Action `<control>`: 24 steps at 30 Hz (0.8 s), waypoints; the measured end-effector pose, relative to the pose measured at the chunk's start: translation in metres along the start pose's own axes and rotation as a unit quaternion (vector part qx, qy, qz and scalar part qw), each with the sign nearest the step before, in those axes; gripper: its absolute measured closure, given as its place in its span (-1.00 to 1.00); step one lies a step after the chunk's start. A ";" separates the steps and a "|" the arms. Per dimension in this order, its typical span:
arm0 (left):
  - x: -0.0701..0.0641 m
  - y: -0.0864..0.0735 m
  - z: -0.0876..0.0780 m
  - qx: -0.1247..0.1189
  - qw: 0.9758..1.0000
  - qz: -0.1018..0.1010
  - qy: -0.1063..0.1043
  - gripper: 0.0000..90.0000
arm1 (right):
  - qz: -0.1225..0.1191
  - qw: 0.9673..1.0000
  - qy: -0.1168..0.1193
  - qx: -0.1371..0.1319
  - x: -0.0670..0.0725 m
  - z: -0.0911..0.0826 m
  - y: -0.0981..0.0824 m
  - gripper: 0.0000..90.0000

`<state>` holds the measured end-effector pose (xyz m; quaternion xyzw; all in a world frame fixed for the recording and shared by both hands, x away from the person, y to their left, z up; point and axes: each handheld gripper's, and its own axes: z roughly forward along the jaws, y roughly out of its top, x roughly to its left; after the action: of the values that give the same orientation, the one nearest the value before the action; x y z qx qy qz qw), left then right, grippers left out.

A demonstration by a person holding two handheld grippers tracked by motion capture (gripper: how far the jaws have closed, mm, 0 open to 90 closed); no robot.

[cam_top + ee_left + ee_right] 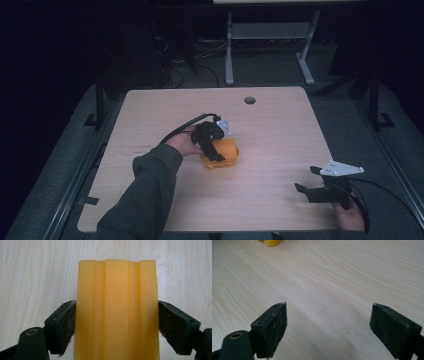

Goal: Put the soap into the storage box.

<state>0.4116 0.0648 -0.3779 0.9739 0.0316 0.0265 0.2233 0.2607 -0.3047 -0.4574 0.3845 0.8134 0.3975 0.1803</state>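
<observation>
Ridged orange block (116, 312) — pinched by left gripper (116, 322) jaws; right gripper (328, 327) jaws agape, empty.

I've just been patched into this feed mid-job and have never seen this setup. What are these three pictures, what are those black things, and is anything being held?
There is no robot arm: a person holds a hand-held two-jaw gripper in each hand at a wooden table. The high view looks down from above the person's side. The other two views come from cameras riding on each gripper, looking along its black jaws. The left gripper is shut on an orange block with lengthwise ridges; both pads press its sides. The right gripper sits near the table's near right corner, jaws wide apart with bare wood between them. I see nothing else on the table apart from a round hole near its far edge.
</observation>
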 end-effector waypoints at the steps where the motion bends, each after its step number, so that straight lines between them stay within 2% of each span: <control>1: 0.000 0.000 0.000 0.000 1.000 0.000 0.000 -0.60 | 0.002 1.000 0.000 0.001 0.000 0.000 0.000 -0.69; 24: -0.007 -0.006 -0.018 -0.014 1.000 -0.002 0.011 -0.61 | -0.001 1.000 -0.001 0.002 0.001 0.000 0.000 -0.69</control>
<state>0.4028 0.0774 -0.3648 0.9703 0.0359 0.0371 0.2363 0.2604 -0.3033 -0.4572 0.3848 0.8144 0.3952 0.1802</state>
